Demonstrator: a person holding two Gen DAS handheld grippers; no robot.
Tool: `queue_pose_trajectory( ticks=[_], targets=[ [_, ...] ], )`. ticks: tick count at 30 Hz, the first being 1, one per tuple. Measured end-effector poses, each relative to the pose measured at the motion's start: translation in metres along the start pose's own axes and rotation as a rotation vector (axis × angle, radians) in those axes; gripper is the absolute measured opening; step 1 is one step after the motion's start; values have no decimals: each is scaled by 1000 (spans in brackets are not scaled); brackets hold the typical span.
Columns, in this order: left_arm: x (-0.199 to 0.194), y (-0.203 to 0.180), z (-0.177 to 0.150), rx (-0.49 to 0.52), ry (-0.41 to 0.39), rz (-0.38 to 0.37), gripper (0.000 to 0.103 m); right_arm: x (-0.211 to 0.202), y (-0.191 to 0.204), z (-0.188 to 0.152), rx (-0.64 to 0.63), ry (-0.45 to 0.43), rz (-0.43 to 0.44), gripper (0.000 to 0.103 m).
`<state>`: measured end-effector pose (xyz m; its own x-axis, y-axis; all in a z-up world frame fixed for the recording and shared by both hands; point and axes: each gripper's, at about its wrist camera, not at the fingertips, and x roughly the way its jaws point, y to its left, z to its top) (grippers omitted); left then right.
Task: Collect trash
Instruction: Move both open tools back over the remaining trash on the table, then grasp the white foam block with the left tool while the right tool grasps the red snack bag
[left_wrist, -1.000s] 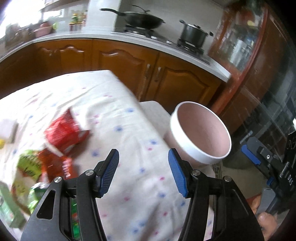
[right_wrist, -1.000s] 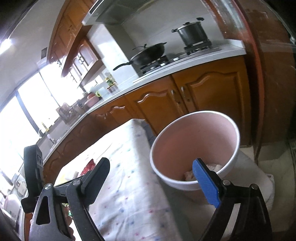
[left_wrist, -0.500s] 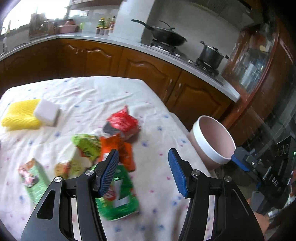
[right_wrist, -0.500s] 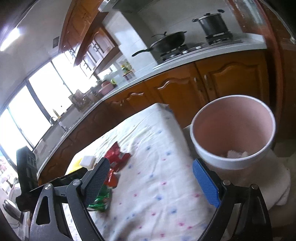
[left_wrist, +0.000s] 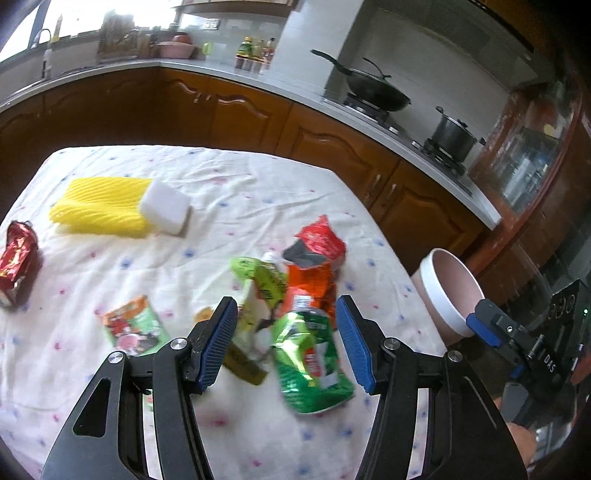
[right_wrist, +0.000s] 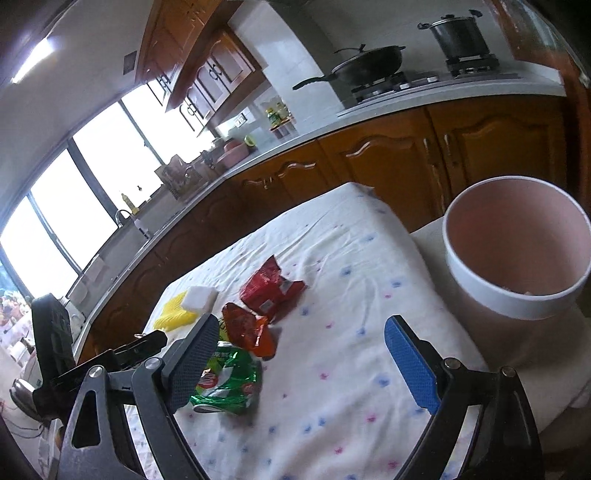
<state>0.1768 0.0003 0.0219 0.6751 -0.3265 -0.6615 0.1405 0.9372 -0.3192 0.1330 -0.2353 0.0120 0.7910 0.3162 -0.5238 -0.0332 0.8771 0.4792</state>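
Both grippers have swung away from the pink bin (right_wrist: 517, 254) toward the litter, which now fills the left wrist view. On the dotted cloth of the worktop (left_wrist: 229, 192), the green wrapper (left_wrist: 314, 362) lies well apart from the bin, with an orange packet (left_wrist: 314, 280) and a red packet (left_wrist: 317, 240) just beyond it. A yellow foam net (left_wrist: 99, 210) touching a white sponge (left_wrist: 166, 206) lies farther from the bin. The left gripper (left_wrist: 288, 339) hovers over the green wrapper, fingers (left_wrist: 218, 339) parted and empty. The right gripper (right_wrist: 303, 362) has its fingers wide apart, holding nothing.
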Motion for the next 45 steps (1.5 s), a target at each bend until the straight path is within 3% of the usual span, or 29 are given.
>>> queue_pose_trajectory(
  ticks=[21, 29, 42, 45],
  targets=[
    [9, 73, 40, -58, 6, 111, 56, 70, 49, 18, -78, 104, 64, 92],
    [44, 96, 73, -39, 70, 146, 56, 105, 61, 33, -157, 186, 48, 92],
    [113, 115, 97, -7, 173, 205, 56, 156, 53, 37, -166, 275, 29, 92],
    [122, 114, 97, 17, 185, 212, 45, 166, 51, 36, -166, 299, 31, 84]
  ],
)
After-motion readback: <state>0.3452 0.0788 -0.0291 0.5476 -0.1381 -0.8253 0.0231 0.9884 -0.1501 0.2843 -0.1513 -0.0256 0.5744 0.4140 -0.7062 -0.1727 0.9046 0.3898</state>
